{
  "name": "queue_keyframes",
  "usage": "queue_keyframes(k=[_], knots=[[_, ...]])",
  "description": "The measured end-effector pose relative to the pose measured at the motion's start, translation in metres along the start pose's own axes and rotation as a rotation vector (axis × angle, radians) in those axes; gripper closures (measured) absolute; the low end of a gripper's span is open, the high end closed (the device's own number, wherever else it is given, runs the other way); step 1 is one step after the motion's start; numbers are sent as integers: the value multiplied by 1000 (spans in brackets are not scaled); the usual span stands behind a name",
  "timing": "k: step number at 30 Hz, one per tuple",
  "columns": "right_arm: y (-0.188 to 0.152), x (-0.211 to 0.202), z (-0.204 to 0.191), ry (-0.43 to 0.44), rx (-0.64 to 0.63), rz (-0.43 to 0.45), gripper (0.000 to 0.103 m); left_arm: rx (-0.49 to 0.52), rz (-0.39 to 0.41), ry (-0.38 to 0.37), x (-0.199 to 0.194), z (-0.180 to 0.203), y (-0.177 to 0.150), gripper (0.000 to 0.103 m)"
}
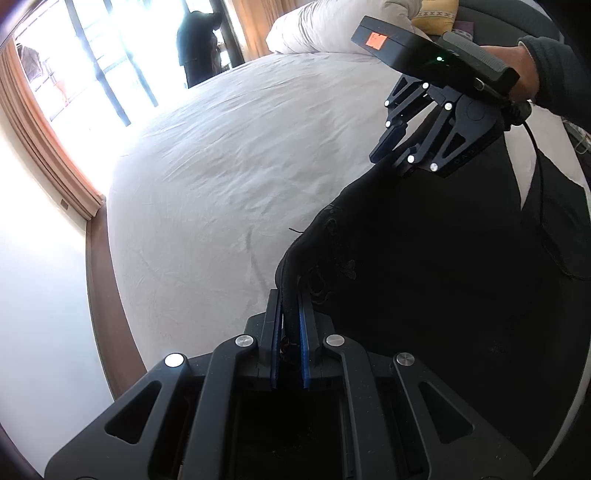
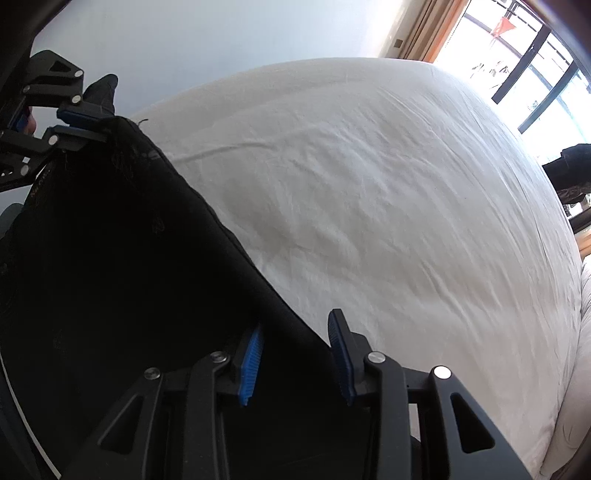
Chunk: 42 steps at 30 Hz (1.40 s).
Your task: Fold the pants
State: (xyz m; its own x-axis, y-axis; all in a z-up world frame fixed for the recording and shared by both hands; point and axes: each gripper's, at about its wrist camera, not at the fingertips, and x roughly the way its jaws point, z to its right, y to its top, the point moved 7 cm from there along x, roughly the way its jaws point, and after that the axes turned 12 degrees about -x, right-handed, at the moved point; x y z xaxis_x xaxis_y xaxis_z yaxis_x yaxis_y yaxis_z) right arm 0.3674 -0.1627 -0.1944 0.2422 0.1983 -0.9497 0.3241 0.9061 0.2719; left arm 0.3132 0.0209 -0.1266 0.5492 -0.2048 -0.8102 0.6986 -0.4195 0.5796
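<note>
Black pants hang stretched in the air above a white bed. My left gripper is shut on one bunched corner of the pants. My right gripper stands open, its blue pads apart with the pants' edge running between them. In the left wrist view the right gripper sits at the pants' far upper corner. In the right wrist view the left gripper pinches the far corner.
The bed sheet spreads wide and wrinkled below. Pillows lie at the head. A window with orange curtains and a dark garment hanging are beyond the bed. A white wall runs beside it.
</note>
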Motion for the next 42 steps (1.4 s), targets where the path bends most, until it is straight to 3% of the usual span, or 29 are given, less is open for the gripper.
queue_keyframes(k=[5, 9, 16, 24, 33, 42], knots=[[-2, -4, -2, 28, 35, 20, 92, -14, -2, 4, 2, 0, -1, 96], [-2, -8, -5, 31, 63, 34, 97, -34, 7, 0, 1, 1, 1, 96], [-4, -26, -15, 47, 200, 108, 99, -64, 21, -14, -13, 11, -3, 96], [3, -52, -57, 91, 292, 207, 99, -62, 57, -27, -45, 35, -12, 96], [-21, -93, -112, 62, 344, 287, 99, -26, 61, -44, -86, 72, -57, 96], [-71, -120, -196, -26, 315, 257, 99, 39, 28, -45, -113, 110, -134, 96]])
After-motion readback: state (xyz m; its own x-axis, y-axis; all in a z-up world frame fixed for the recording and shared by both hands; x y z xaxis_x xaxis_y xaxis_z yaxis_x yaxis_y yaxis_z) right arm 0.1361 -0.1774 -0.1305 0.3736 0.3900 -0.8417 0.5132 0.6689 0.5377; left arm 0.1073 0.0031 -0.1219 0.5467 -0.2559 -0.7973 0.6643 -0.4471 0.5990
